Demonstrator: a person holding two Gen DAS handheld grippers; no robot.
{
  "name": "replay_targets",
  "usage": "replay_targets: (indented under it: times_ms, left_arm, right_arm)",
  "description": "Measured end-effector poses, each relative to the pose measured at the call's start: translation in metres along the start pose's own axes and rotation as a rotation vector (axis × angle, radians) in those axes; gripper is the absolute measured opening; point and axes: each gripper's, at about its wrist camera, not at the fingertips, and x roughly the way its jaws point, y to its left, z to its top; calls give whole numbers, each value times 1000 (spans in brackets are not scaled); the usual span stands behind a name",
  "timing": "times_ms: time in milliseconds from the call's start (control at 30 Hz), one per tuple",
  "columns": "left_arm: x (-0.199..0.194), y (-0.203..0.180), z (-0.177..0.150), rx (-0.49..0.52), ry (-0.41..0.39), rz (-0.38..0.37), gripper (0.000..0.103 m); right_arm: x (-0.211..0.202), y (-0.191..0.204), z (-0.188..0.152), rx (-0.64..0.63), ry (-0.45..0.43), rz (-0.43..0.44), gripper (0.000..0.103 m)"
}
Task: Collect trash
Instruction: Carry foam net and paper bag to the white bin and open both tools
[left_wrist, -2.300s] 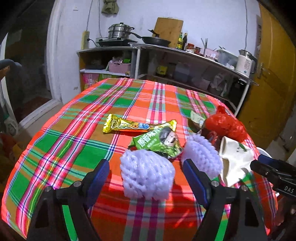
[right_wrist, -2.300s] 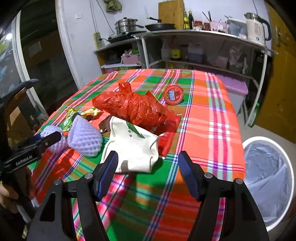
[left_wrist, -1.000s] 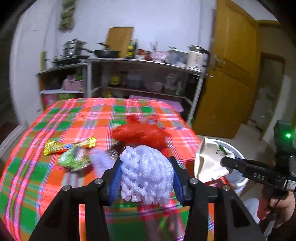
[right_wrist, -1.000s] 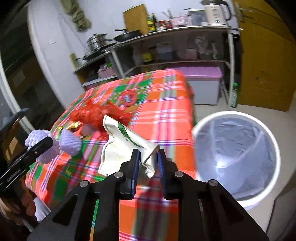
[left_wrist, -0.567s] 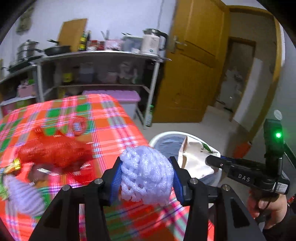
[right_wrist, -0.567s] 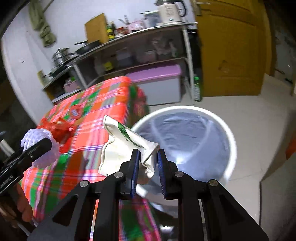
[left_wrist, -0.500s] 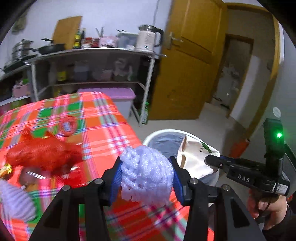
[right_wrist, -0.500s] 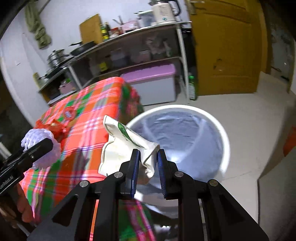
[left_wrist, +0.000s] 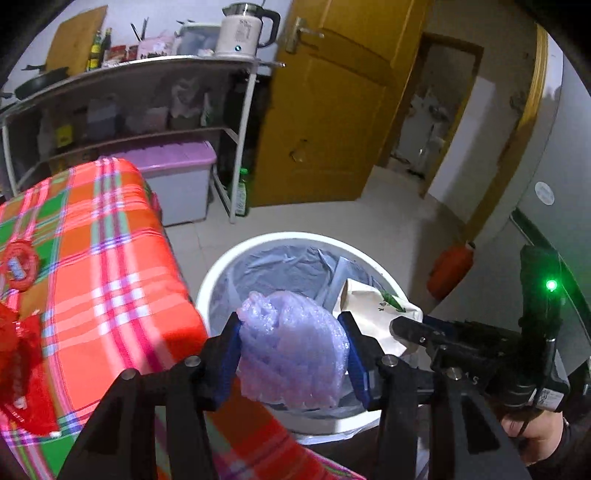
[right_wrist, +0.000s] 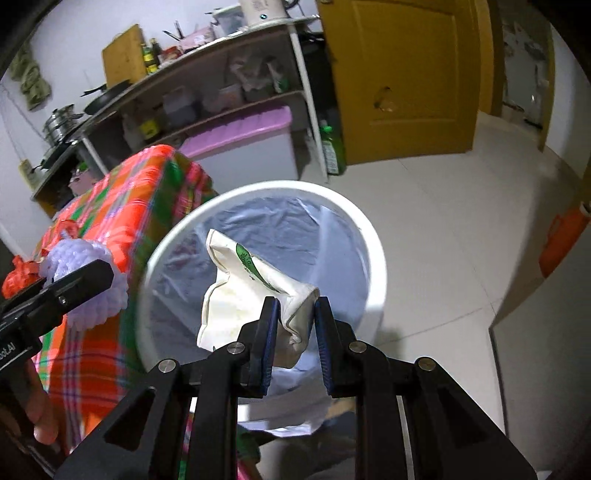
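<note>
Bin (left_wrist: 221, 273), white-rimmed and lined with a grey bag, standing on the floor just beside the corner of the plaid-clothed surface (left_wrist: 110, 280), mouth open upward. Below both loads, so the coming move looks like a plain release straight down.

Left hand-held gripper (left_wrist: 293, 356) over the near edge of the rim, by the surface's corner; jaws opening, pads at this moment pressed on either side of the foam fruit net (left_wrist: 291, 347), a rounded lump with no clear long axis. Seen from the right wrist view (right_wrist: 85, 280), nearer the cloth than the bin's middle, so possibly a drop onto the rim unless carried a little further in.

Right hand-held gripper (right_wrist: 295, 325) clamped narrow on a crumpled corner of the white paper bag (right_wrist: 240, 291), green print showing. Long axis of the bag running away from the jaws, out over the liner. Better centred above the mouth, hence the nearer of the two to a clean drop.

Red mesh bag (left_wrist: 14, 354) and small red round item (left_wrist: 18, 266) lying on the surface, well apart from both.
</note>
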Motion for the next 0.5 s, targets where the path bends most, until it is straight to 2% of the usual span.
replay_targets:
  times_ms: [167, 233, 300, 500]
  left_arm:
    - [14, 4, 2, -25, 30, -23, 58]
    - [14, 5, 2, -34, 33, -25, 60]
    - [12, 6, 1, -39, 26, -25, 62]
    - [-5, 7, 0, -47, -15, -21, 63]
  right_arm:
    - [8, -8, -2, 28, 32, 21, 23]
    - [7, -8, -3, 23, 27, 19, 27]
    - [5, -8, -3, 24, 19, 19, 31]
    - [-17, 0, 0, 5, -40, 34, 31]
